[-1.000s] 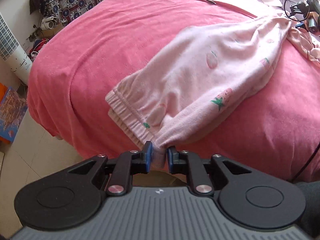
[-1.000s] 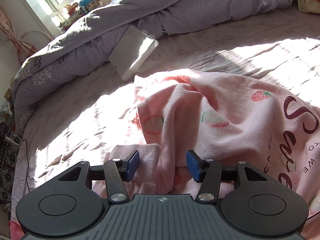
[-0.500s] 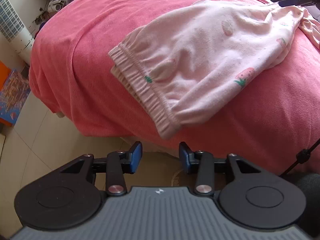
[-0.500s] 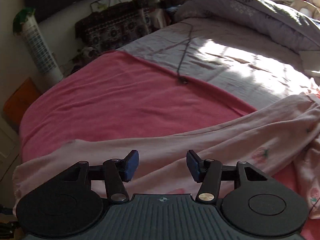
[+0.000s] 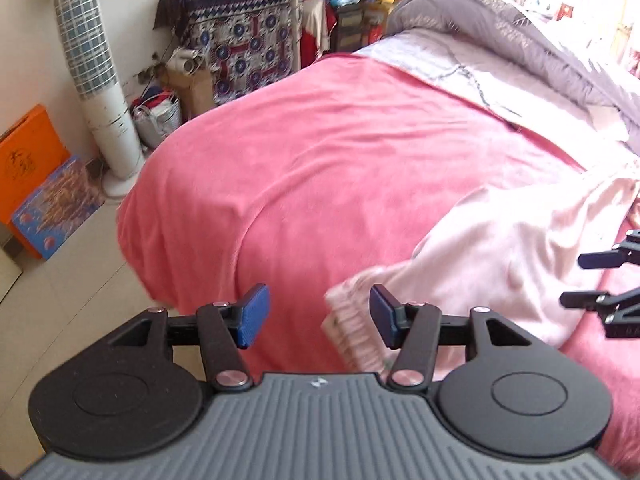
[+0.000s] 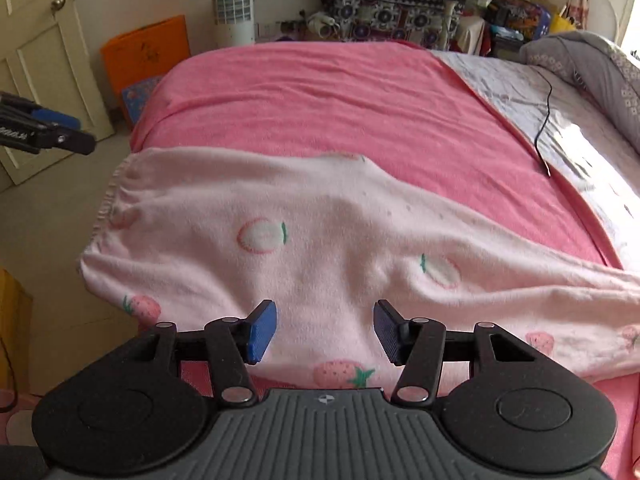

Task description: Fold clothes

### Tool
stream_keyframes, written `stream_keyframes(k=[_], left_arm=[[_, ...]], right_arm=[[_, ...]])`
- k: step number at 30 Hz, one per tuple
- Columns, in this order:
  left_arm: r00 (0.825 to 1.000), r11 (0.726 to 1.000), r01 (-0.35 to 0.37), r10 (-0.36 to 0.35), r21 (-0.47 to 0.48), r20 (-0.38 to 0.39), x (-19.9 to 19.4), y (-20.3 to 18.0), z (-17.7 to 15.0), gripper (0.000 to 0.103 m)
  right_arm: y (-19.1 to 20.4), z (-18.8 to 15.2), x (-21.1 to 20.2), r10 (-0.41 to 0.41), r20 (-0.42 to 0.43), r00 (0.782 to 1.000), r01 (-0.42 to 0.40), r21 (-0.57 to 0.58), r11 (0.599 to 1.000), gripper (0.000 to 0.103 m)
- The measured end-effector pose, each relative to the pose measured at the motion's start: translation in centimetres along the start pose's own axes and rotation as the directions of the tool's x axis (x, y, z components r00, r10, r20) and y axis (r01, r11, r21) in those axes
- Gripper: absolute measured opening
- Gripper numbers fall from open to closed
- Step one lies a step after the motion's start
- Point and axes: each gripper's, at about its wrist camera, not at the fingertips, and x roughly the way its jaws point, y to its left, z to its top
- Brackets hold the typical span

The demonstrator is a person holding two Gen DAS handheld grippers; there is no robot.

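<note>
Pink strawberry-print pyjama trousers (image 6: 320, 248) lie spread across the pink blanket (image 6: 320, 92) on the bed, their gathered waistband (image 6: 108, 200) at the bed's edge. My left gripper (image 5: 318, 312) hovers just off that waistband (image 5: 348, 332). Its jaws are opening, the elastic edge sits near the right pad, and nothing is pinched. My right gripper (image 6: 324, 330) stands open above the middle of the trousers, holding nothing. Each gripper shows in the other's view: the right one's fingers (image 5: 592, 280) at the right edge, the left one's fingers (image 6: 44, 128) at the left edge.
A grey duvet (image 5: 520, 40) is heaped at the head of the bed, and a black cable (image 6: 548, 120) lies on the lilac sheet. Beside the bed stand a tower fan (image 5: 96, 80), an orange box (image 5: 28, 152) and cluttered furniture. A door (image 6: 36, 60) is at the left.
My left gripper has let go of the waistband, spread its jaws and drawn back and up. My right gripper has swung from the other strawberry garment to above the trousers.
</note>
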Motion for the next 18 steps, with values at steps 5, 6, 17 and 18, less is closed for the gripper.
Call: stream_keyframes(k=[5,6,17,18], left_arm=[[0.991,0.991,0.137,-0.137,0.012,-0.014,3.1,-3.0,1.9,0.059],[0.987,0.987,0.16,-0.159,0.032,-0.022,3.2,-3.7,2.0,0.059],[0.969,0.96,0.145,-0.09,0.238,-0.229,5.5,-5.0,-3.5,0.061],[0.969,0.955,0.15,-0.091,0.255,-0.232,5.5,-4.9,-3.9,0.061]], right_arm=[[1.3,-1.3,2.5,0.037,-0.093,0.995,-0.041,-0.046,0.998,0.056],[0.8,-2.1,2.6,0.053,-0.1,0.994,-0.053,0.005,0.999,0.057],[-2.6,-0.8,0.0,-0.062,-0.111,0.992,0.072,0.085,0.994,0.064],[-2.7,-0.2,0.6,-0.086,-0.076,0.993,0.091,0.075,0.993,0.065]])
